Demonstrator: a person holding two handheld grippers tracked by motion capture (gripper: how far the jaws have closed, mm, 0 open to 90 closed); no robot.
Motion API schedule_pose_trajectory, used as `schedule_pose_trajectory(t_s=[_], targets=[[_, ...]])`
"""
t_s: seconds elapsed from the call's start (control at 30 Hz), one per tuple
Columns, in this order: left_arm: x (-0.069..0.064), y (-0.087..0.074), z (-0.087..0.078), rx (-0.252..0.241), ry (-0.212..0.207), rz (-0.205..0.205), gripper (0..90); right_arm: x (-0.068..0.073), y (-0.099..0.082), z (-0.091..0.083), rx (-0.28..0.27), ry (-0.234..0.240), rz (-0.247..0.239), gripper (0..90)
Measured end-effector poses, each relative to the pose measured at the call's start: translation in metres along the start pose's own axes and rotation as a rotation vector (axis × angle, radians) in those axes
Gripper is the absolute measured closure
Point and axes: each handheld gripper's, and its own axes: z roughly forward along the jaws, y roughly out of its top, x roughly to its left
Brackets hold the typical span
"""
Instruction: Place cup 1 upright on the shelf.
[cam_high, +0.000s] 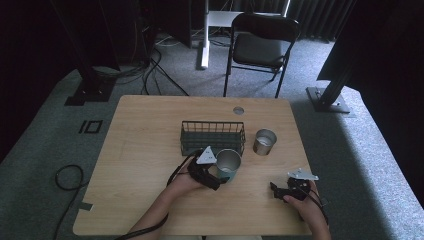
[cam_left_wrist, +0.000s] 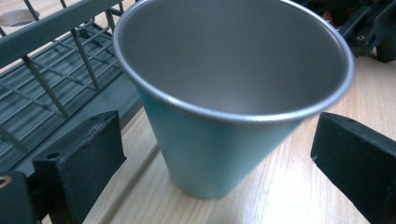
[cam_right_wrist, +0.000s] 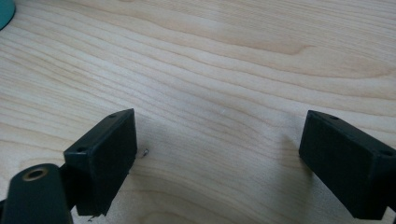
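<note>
- Teal cup (cam_left_wrist: 212, 154) is the thing we are after: it stands upright on the table (cam_high: 145, 150), just in front of the dark wire basket (cam_high: 212, 135), its open mouth facing up.
- We have the left tool (cam_high: 220, 180) brought in around it. In the left gripper view the two black jaws stand wide, one to each side of the cup's lower wall, and there is a clear gap on both sides, so nothing is clamped yet.
- By our reading, this is the approach step of a grasp: the cup is framed, but not held.
- The basket wall (cam_left_wrist: 56, 88) sits close beside the cup on the tool's left, so the jaw on that side has little room to spare.
- Our right tool (cam_high: 285, 191) rests low over bare wood near the table's front right, jaws spread wide, holding nothing. It is well apart from the cup.
- A second cup, plain steel (cam_high: 264, 141), stands to the right of the basket, untouched.
- The next move, as we judge it, calls for closing the left tool evenly on the tapered wall. The cup narrows toward its foot, so a grip too low may slip down. A squeeze nearer the middle looks safer.
- We would also keep the tool level while closing, so that the cup does not tip against the basket.
</note>
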Motion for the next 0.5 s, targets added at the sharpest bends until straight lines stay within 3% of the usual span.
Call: schedule_pose_trajectory(t_s=[0.5], targets=[[0.002, 0.01, 0.012, -0.058, 0.012, -0.008, 3.1, 0.0, 0.0, 0.0, 0.0, 0.0, 0.001, 11.1]])
